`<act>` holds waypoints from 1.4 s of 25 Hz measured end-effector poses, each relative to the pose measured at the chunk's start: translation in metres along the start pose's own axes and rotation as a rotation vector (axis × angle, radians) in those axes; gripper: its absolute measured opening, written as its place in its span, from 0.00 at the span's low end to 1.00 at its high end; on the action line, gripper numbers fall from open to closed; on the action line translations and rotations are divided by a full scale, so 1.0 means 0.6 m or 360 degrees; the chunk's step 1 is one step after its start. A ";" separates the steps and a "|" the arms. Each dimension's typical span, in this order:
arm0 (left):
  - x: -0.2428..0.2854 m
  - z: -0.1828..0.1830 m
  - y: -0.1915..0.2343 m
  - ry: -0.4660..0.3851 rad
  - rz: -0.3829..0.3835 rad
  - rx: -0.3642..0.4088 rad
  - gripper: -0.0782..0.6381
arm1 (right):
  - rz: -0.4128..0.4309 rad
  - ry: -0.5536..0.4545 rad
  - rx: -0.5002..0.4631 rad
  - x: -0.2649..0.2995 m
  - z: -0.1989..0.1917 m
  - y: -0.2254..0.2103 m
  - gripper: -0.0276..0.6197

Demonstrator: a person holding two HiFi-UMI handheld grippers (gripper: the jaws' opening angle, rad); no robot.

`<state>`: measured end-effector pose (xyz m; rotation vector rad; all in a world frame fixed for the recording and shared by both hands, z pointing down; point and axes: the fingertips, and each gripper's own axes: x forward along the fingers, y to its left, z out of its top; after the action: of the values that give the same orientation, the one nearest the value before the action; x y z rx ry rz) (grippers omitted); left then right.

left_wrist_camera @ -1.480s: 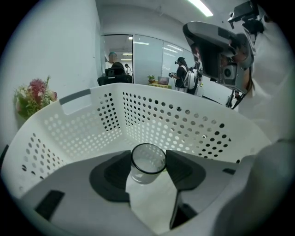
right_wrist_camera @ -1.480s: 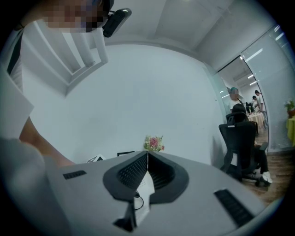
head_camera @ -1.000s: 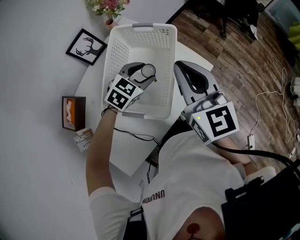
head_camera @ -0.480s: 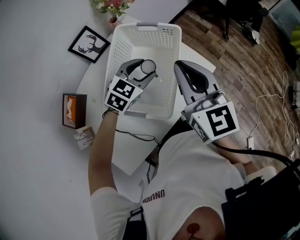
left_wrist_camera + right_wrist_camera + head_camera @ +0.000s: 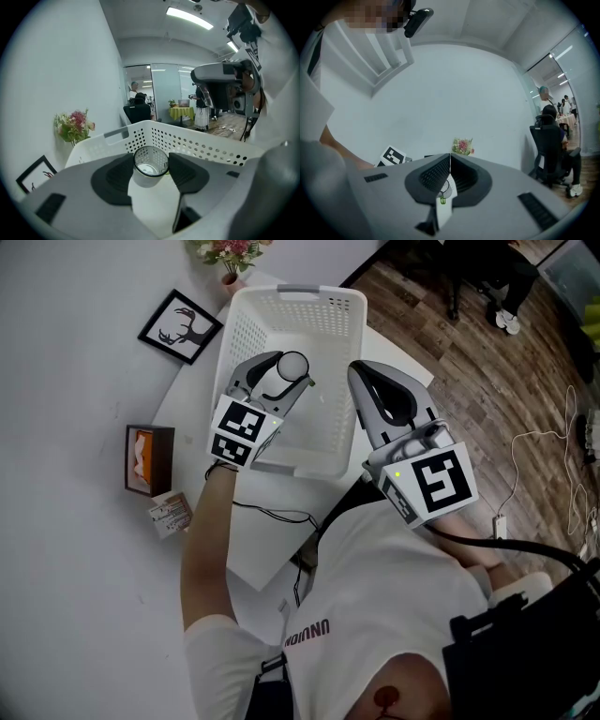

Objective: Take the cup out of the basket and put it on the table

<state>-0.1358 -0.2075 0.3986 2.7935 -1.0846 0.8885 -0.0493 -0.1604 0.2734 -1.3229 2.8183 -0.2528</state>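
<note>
A small white cup (image 5: pixel 292 366) with a dark rim sits upright between the pads of my left gripper (image 5: pixel 285 377), which is shut on it over the inside of the white perforated basket (image 5: pixel 322 302). In the left gripper view the cup (image 5: pixel 150 167) shows its open mouth, with the basket's far wall (image 5: pixel 197 137) behind it. My right gripper (image 5: pixel 360 371) hangs beside the basket's right wall, shut, nothing in it. In the right gripper view the right gripper's (image 5: pixel 450 158) jaws meet at the tips.
The basket stands on a white table (image 5: pixel 184 399). A vase of flowers (image 5: pixel 225 253) and a framed deer picture (image 5: pixel 180 327) lie at the far left. A tissue box (image 5: pixel 147 461) and a small card (image 5: pixel 170 515) sit nearer. Wooden floor with cables lies to the right.
My left gripper has shifted a little farther along the basket with the cup held in it. The right gripper has stayed where it was.
</note>
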 end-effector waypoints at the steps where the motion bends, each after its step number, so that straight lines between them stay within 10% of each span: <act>1: -0.002 0.002 0.001 -0.0010 0.0009 0.0001 0.46 | 0.0000 0.0000 0.0000 0.000 0.000 0.000 0.07; 35: -0.090 0.091 0.036 -0.0389 0.0382 0.0012 0.46 | 0.0053 -0.0011 -0.0004 0.005 0.001 0.031 0.07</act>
<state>-0.1539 -0.2019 0.3211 2.8779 -1.4771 0.5721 -0.0652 -0.1513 0.2701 -1.2735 2.8327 -0.2436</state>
